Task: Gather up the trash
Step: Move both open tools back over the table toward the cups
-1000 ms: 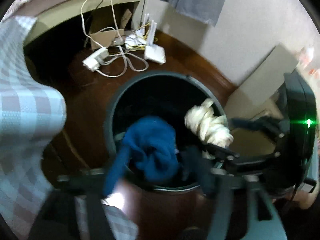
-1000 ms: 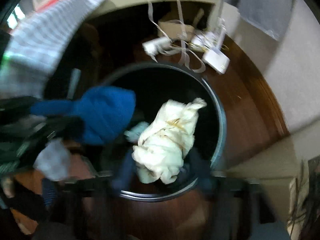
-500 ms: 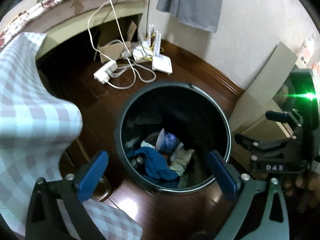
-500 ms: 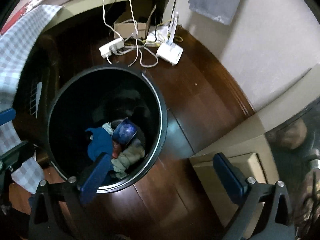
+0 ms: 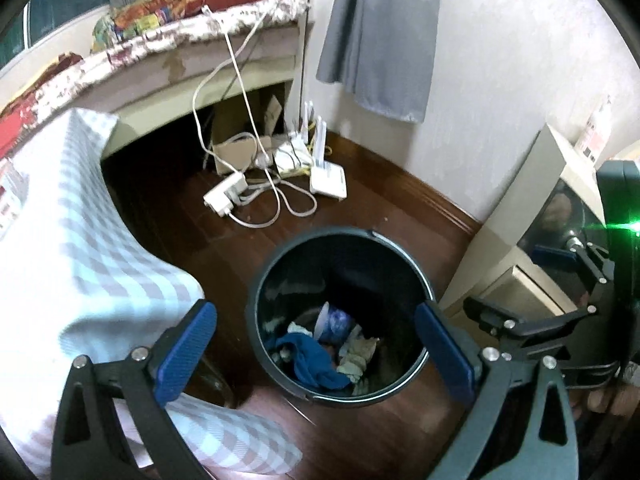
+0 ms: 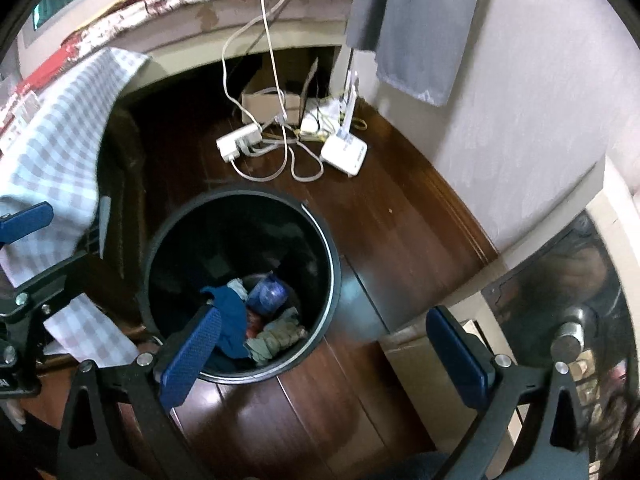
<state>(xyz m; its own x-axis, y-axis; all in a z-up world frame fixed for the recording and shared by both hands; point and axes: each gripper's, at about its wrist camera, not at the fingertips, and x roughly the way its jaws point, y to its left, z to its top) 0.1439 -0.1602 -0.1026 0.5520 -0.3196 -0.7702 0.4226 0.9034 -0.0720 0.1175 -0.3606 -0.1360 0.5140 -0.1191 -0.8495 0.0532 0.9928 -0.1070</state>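
A round black trash bin (image 5: 352, 260) stands on the dark wood floor. At its bottom lie a blue cloth (image 5: 316, 364), a crumpled cream wad (image 5: 356, 356) and a blue-and-white cup (image 5: 334, 322). My left gripper (image 5: 314, 354) hovers above the bin, open and empty, its blue pads either side of the rim. My right gripper (image 6: 324, 356) is also open and empty, above the bin's (image 6: 240, 232) right edge. The right wrist view shows the same blue cloth (image 6: 230, 312), cream wad (image 6: 276, 336) and cup (image 6: 268, 290). Each gripper shows at the edge of the other's view.
A checked cloth (image 5: 80, 248) hangs close to the bin's left. Behind the bin lie a power strip (image 5: 224, 196), a white router (image 5: 328, 180), loose cables and a cardboard box (image 6: 272, 100). A pale cabinet (image 5: 520, 216) stands right of the bin, below the wall with a hanging grey cloth (image 5: 380, 32).
A second ago the left jaws held the blue cloth and the right jaws the cream wad over the bin. Both pieces now lie inside it, and both grippers have opened wide and risen.
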